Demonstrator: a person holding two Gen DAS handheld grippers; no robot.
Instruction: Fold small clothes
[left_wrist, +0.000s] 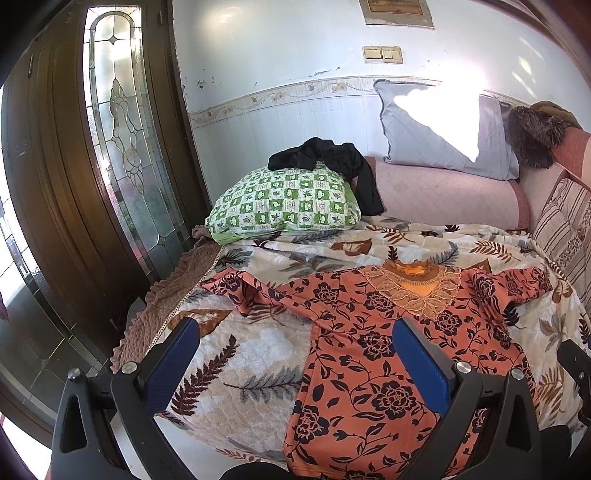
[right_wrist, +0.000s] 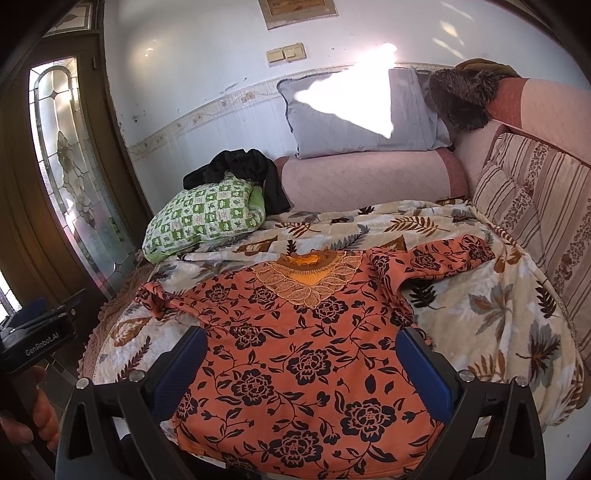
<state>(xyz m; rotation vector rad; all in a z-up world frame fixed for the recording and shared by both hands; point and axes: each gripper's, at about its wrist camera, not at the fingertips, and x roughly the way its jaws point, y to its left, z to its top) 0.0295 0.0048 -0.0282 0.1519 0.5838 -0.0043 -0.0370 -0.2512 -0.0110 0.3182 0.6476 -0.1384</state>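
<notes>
Orange blouse with black flowers and a lace collar (right_wrist: 295, 350) lies flat, both sleeves spread, on the leaf-print cream blanket (left_wrist: 236, 354), its hem at the near edge with bare blanket on either side. Left gripper (left_wrist: 295, 354) hovers spread wide over the blouse's left edge, gripping nothing; right gripper (right_wrist: 301, 360) hangs equally wide over the body, empty. Hem itself is cut off behind both grippers' black frames.

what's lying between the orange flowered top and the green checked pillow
Only the leaf-print blanket; nothing else sits between the orange top and green pillow. Both wrist views show it.
</notes>
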